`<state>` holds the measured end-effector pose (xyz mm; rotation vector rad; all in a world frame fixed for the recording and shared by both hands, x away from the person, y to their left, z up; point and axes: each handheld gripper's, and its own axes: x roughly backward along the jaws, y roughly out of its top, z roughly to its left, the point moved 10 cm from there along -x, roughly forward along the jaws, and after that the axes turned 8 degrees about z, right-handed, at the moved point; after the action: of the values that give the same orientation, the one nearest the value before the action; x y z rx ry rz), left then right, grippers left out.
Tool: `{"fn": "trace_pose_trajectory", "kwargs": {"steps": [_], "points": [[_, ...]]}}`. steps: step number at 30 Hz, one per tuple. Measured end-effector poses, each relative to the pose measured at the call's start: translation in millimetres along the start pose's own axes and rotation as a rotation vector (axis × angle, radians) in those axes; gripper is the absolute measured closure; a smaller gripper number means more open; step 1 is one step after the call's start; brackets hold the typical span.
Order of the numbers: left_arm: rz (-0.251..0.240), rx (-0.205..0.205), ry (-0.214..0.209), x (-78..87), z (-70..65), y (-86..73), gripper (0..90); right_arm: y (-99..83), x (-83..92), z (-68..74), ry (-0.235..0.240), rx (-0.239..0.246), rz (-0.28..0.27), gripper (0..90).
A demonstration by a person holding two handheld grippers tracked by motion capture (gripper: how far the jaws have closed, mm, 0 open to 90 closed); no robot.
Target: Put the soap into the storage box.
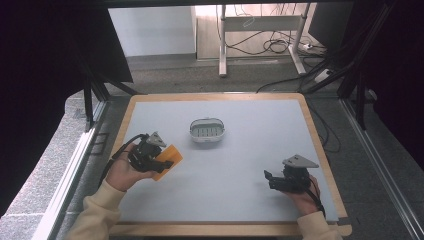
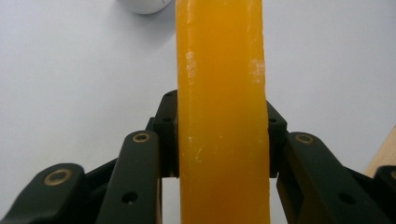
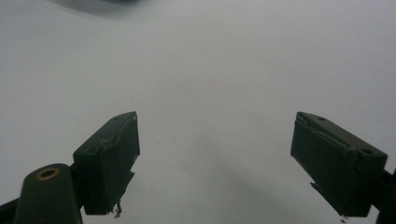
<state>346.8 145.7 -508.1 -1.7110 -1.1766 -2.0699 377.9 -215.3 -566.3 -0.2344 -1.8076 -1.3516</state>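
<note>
On the pale grey wood-edged counter (image 1: 240, 170) a small oval white plastic basket (image 1: 207, 130) sits at centre, the left gripper (image 1: 161, 162) at its eight o'clock — jaws clamped on a flat translucent orange slab (image 2: 222, 116) — while the right gripper (image 1: 270, 181), five o'clock, gapes empty.

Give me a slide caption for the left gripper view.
Left gripper clamps an orange soap bar edge-on between its black jaws above the grey table.

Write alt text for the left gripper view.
The left hand-held gripper clamps a translucent orange bar of soap-like material upright between its black jaws, above a pale grey table mat. A white rounded container's edge peeks in at the top.
</note>
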Motion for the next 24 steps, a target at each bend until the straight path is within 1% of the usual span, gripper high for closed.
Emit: {"fn": "trace_pose_trajectory", "kwargs": {"steps": [3,5,18,21,24], "points": [[-0.004,-0.004,0.005,0.6,0.9,2.5,61.8,-0.3,-0.1,-0.4,-0.002,-0.002,0.002,15.9],[-0.009,0.000,0.006,1.1,1.1,4.2,61.8,-0.7,-0.4,-0.5,-0.003,0.001,0.004,15.9],[-0.011,-0.019,0.016,1.0,5.3,13.8,61.8,-1.6,-0.9,-1.3,-0.006,0.000,0.008,15.9],[-0.015,-0.022,0.013,1.4,5.7,16.4,61.8,-2.0,-0.7,-1.6,-0.008,0.002,0.010,15.9],[-0.020,-0.027,0.000,1.9,5.6,19.4,61.8,-2.1,-0.8,-1.7,-0.008,0.002,0.010,15.9]]}}
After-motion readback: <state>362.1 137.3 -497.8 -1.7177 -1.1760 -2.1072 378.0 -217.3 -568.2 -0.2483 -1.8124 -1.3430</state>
